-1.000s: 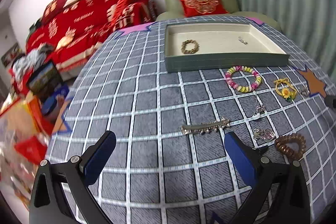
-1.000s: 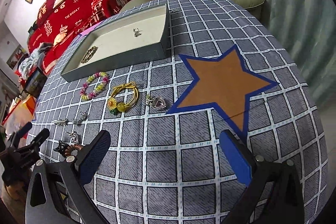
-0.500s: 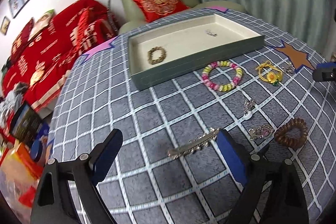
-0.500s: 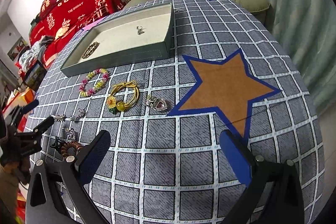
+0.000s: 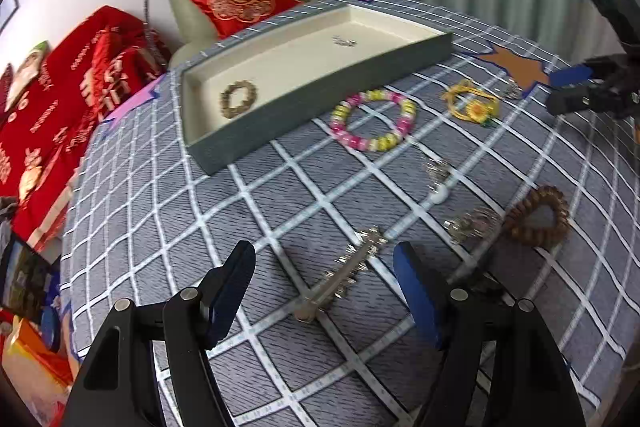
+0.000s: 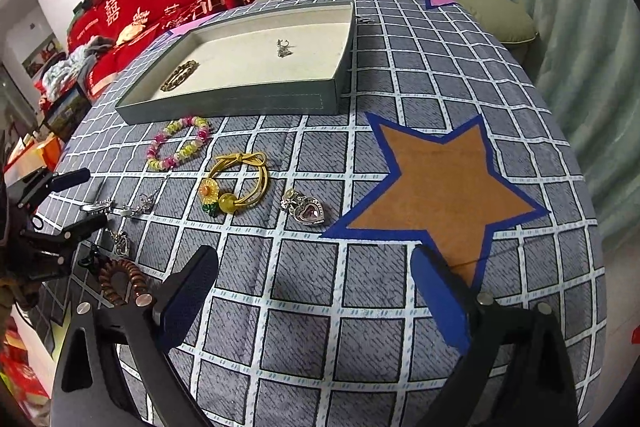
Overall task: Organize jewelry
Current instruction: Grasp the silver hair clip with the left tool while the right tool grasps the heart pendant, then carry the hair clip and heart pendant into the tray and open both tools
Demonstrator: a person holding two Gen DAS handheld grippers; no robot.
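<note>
You are bringing your left gripper [image 5: 324,283] down over the silver hair clip [image 5: 340,275], which is lying on the tablecloth [image 5: 160,195] in front of the tray [image 5: 320,83]. The jaws are closing, the clip is between them, but the pads are not touching it yet. Its long axis is running diagonally, from near-left to far-right. I think you need to go a little lower, then squeeze across the narrow side. Your right gripper [image 6: 316,295] is closing slightly, wide and empty.
</note>
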